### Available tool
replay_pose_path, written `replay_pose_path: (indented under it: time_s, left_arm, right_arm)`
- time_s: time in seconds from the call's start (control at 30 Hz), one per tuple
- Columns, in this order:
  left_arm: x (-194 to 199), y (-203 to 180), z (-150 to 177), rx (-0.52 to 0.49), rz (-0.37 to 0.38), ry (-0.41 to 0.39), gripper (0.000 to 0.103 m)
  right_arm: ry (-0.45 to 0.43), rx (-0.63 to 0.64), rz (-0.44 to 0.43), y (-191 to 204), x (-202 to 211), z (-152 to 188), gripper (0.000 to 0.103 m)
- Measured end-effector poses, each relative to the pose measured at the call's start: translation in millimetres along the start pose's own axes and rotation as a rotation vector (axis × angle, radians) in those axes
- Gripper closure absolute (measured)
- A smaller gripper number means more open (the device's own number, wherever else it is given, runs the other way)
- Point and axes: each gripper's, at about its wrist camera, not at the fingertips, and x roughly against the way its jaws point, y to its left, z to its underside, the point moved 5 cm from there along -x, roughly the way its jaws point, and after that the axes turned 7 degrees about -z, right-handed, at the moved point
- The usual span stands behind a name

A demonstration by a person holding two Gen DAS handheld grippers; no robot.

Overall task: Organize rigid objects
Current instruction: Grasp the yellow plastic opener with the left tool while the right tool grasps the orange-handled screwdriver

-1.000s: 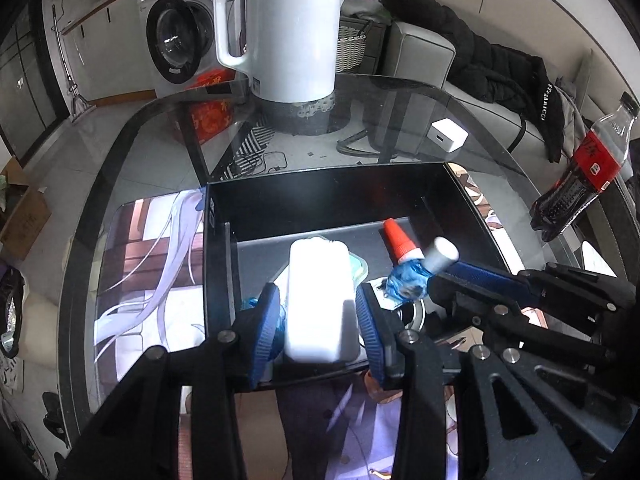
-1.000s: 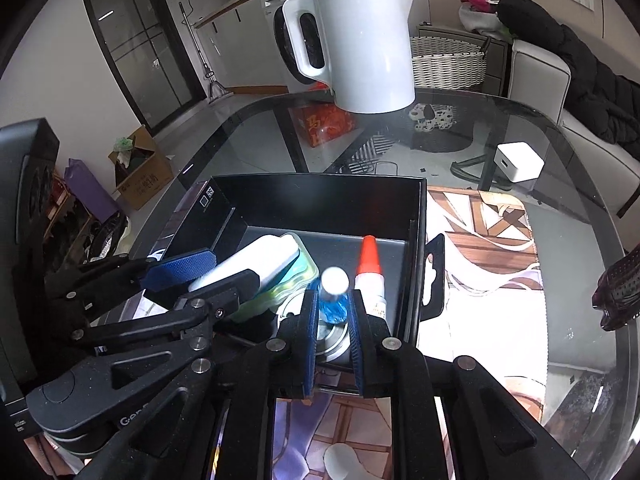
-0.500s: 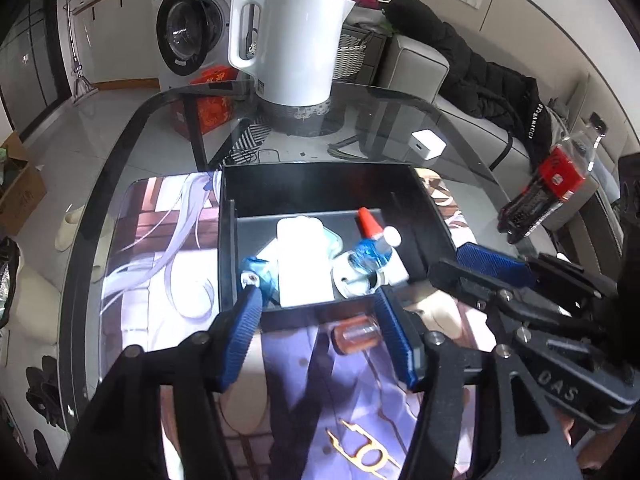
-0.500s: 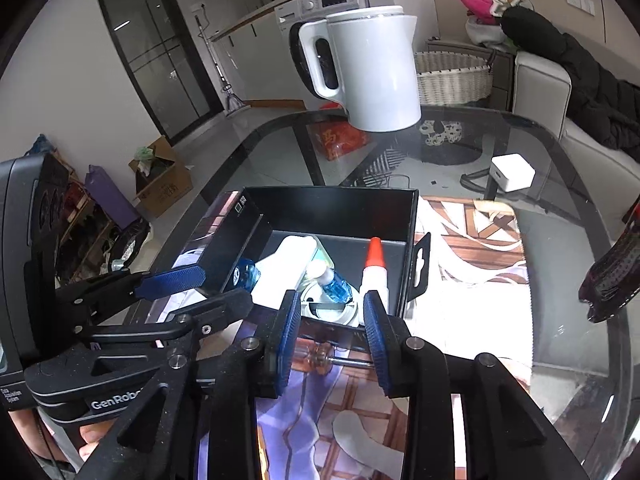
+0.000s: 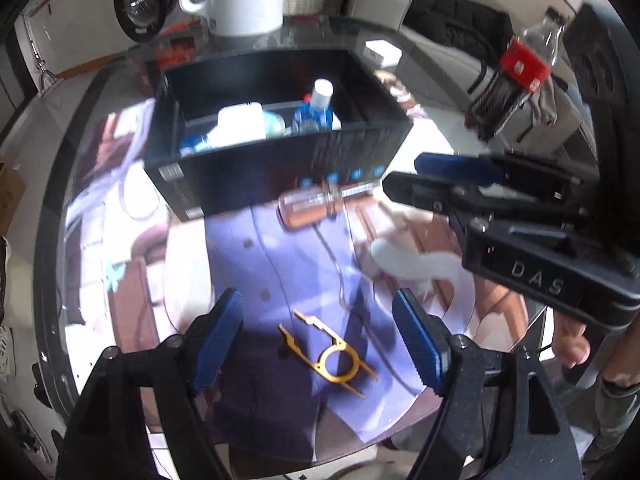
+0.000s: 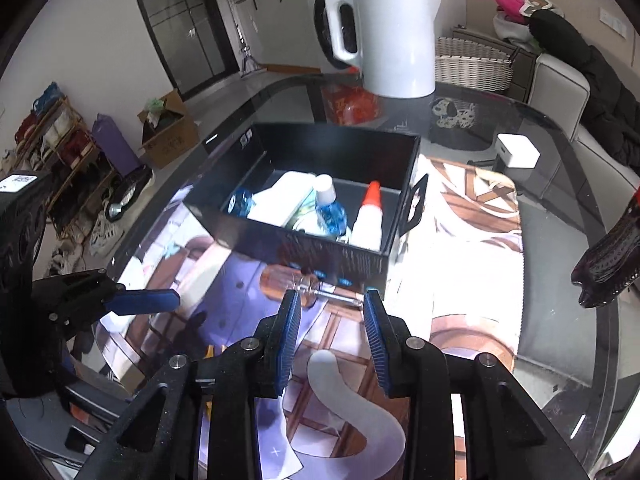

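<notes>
**A:** We've got both grippers over the printed mat [image 5: 280, 264] on the glass table [image 6: 560, 240], near its front edge. The left gripper [image 5: 318, 338] is spreading its jaws right now, nothing between them, and the gold tool [image 5: 326, 350] lies flat on the mat just beyond its pads.

**B:** And the right gripper [image 6: 330, 334]? We see it part open and empty, pointed at the screwdriver [image 6: 304, 282], which lies on the mat touching or just beside the front wall of the black box [image 6: 320, 252].

**A:** So two loose things remain outside the box. Inside it we can make out the white case [image 6: 286, 198], the blue bottle [image 6: 326, 206] and the glue bottle [image 6: 368, 218], standing toward the right-hand wall.

**B:** For the gold tool, we'd bring the left pads straight down on either side of its ring, the widest part. It's thin and flat, so we want the pad tips on the mat before closing, or we'll skate over it.

**A:** The left view is smeared, so which way the tool's prongs point is only our best guess: toward the table's front edge.

**B:** For the screwdriver, we'd take the clear handle across its width. It can roll, and the box wall leaves little room behind it, so we come in from the front.

**A:** Then lift clear of the box rim and set each down in the open back half.
</notes>
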Motion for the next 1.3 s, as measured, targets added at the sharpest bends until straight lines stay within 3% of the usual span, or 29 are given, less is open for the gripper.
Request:
replay_pose_path:
  time_s: [0.23,0.33,0.47,0.8,0.83,0.9,0.97,1.03,1.13,1.3]
  left_arm:
    - [-22.8,-4.0,19.9,-0.027,-0.017,0.080,0.026]
    - [-25.2,-6.0,26.0,-0.048,-0.028,0.089,0.026]
    - [-26.4,-7.7,31.9,-0.073,-0.050,0.086,0.026]
    - [-18.4,0.4,48.9,-0.096,-0.049,0.094,0.026]
    - [-17.9,1.0,50.5,-0.102,-0.052,0.095,0.028]
    - [-14.4,13.3,55.8,-0.111,-0.081,0.083,0.045]
    - [-11.2,20.0,56.1,-0.120,-0.107,0.070,0.071]
    - [-9.2,28.9,51.3,-0.105,-0.089,0.073,0.079]
    - [-9.1,37.5,47.3,-0.079,-0.054,0.080,0.079]
    - [-7.5,46.3,43.5,-0.059,-0.061,0.077,0.079]
  right_arm:
    - [0.027,0.042,0.008,5.4,-21.7,0.7,0.070]
    - [0.022,0.083,0.015,10.3,-28.6,-3.3,0.069]
    - [0.021,0.105,-0.008,16.9,-39.7,-9.9,0.058]
    - [0.100,0.085,-0.045,17.0,-71.6,-5.9,0.057]
    - [0.109,0.079,-0.053,16.9,-72.5,-3.9,0.057]
    - [0.131,0.053,-0.077,16.9,-73.0,1.4,0.057]
    - [0.137,0.043,-0.109,20.4,-71.6,5.3,0.057]
    - [0.129,0.048,-0.101,23.6,-70.2,5.5,0.057]
    - [0.119,0.079,-0.077,28.6,-74.9,1.1,0.057]
    - [0.116,0.080,-0.032,31.3,-90.2,-6.8,0.062]
